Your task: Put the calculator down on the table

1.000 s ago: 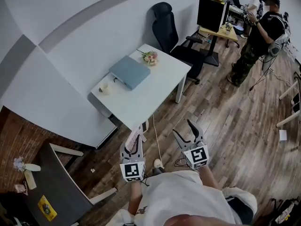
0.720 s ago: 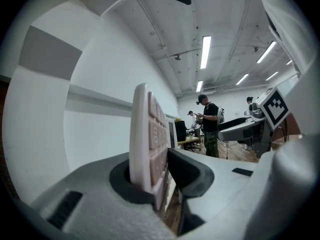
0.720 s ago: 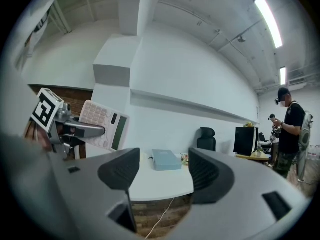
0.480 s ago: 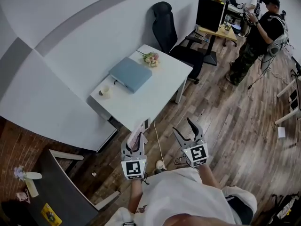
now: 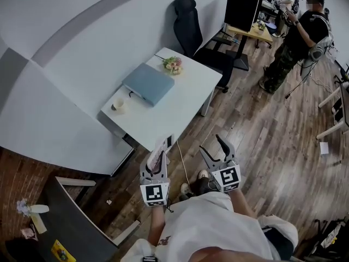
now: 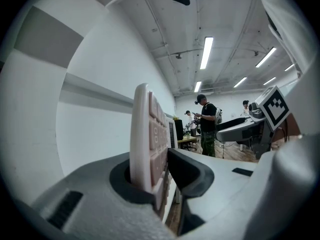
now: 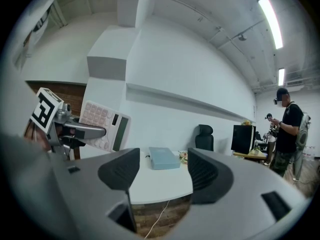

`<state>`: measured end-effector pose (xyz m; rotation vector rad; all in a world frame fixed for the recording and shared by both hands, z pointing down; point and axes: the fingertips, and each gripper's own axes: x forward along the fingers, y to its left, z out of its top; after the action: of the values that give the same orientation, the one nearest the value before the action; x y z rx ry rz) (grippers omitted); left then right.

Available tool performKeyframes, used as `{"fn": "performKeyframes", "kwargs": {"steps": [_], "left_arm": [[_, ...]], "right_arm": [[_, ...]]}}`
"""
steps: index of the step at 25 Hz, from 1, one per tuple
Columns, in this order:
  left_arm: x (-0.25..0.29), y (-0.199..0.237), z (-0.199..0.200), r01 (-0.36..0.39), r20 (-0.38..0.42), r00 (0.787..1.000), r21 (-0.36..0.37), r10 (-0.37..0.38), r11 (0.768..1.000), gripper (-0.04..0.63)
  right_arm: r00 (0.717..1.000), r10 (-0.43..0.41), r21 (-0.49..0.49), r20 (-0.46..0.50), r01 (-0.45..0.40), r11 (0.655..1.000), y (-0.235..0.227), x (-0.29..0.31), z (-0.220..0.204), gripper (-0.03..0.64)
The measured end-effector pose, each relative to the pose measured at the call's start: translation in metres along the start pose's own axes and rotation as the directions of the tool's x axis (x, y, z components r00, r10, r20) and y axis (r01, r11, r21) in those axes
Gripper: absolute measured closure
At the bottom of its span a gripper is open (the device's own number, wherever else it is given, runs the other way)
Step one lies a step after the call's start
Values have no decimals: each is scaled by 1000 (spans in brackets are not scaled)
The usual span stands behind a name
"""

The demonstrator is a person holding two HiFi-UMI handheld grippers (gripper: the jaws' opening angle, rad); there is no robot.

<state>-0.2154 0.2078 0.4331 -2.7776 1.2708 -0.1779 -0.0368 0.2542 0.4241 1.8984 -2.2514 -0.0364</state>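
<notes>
The left gripper's [image 5: 155,165] jaws clamp the pale pink plastic calculator [image 6: 146,139] on edge, pointing at the white rectangular table [image 5: 175,109] just ahead, while the right gripper's [image 5: 212,147] jaws stand half-open and empty.

The person wore a white short-sleeved shirt [image 5: 218,228], seen at the bottom centre of the head view. The left gripper [image 5: 158,155] and right gripper [image 5: 211,146] were pale grey with dark pads [image 7: 120,171]. Each bore a cube [image 5: 154,195] with black-and-white square markers.

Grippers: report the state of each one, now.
Left gripper: shut on the calculator.
Right gripper: open, nothing between its jaws.
</notes>
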Motion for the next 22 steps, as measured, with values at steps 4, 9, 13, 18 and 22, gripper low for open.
{"fn": "performKeyframes", "kwargs": {"steps": [4, 9, 13, 18, 22], "left_arm": [[15, 5, -4, 8, -15, 1000, -13, -8, 1000, 502], [39, 10, -6, 5, -20, 1000, -10, -5, 1000, 502], [62, 17, -7, 0, -28, 1000, -10, 0, 1000, 502], [90, 22, -6, -9, -33, 999, -17, 8, 1000, 502], [113, 22, -5, -16, -38, 999, -13, 15, 1000, 502]], "right_arm": [[1000, -1, 7, -10, 1, 1000, -7, 13, -2, 316], [1000, 5, 15, -16, -4, 1000, -22, 33, -6, 319], [1000, 15, 9, -23, -15, 1000, -36, 57, -7, 322], [999, 32, 11, -27, -32, 999, -52, 83, -3, 324], [999, 43, 10, -28, -43, 999, -69, 99, -7, 328]]}}
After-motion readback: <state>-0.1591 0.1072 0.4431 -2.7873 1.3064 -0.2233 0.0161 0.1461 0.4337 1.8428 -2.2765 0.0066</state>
